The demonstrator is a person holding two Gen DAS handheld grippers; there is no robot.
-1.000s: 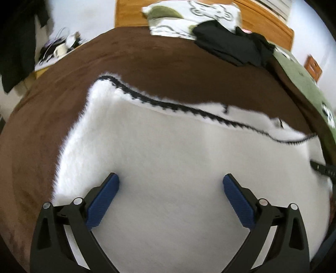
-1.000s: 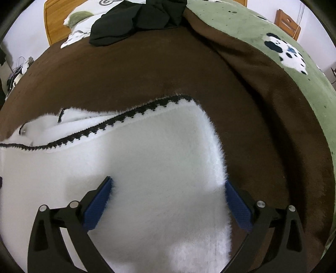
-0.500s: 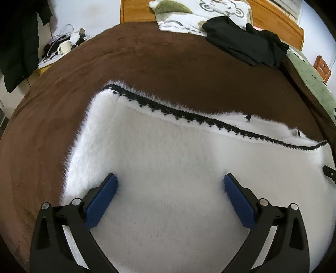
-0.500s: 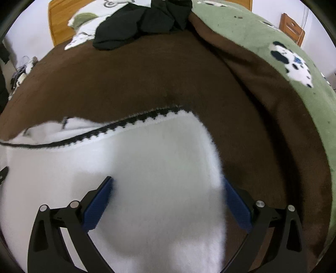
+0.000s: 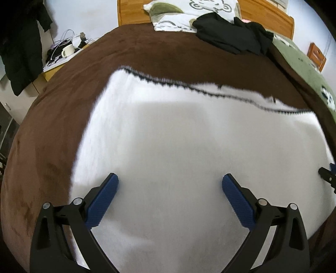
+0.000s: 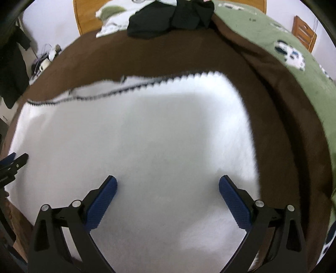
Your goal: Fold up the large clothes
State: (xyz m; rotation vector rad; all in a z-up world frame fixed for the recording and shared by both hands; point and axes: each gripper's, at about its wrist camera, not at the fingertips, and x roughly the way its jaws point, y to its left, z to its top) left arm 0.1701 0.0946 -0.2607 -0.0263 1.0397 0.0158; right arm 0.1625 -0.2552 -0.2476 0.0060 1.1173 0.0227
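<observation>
Two claws hang above one white fluffy garment (image 5: 189, 147) that lies spread on the brown blanket (image 5: 52, 136) of a bed. The left claw (image 5: 170, 189) has its blue pads wide apart and holds nothing; the right claw (image 6: 167, 190) is the same, spread wide and empty. The garment has a black zigzag trim (image 5: 201, 90) along its far edge, and there a second white layer shows behind the trim (so I judge it is already folded one time, but I cannot be sure).

From here the main risk, in my judgement, is a grasp that takes only the top layer. The pile is thick and soft, so the pads can close on fur alone and the lower layer stays on the bed; then the fold opens when it is lifted. A second risk is uneven lifting: if one claw takes its side nearer or farther than the other, the edges will not meet and the trim line becomes crooked. The brown blanket is also soft, and a deep pinch at the left edge of the garment could catch it together with the garment. The black clothes (image 5: 233, 37) and the printed pillow (image 5: 189, 14) at the far end lie well apart, so I think they make no trouble.
</observation>
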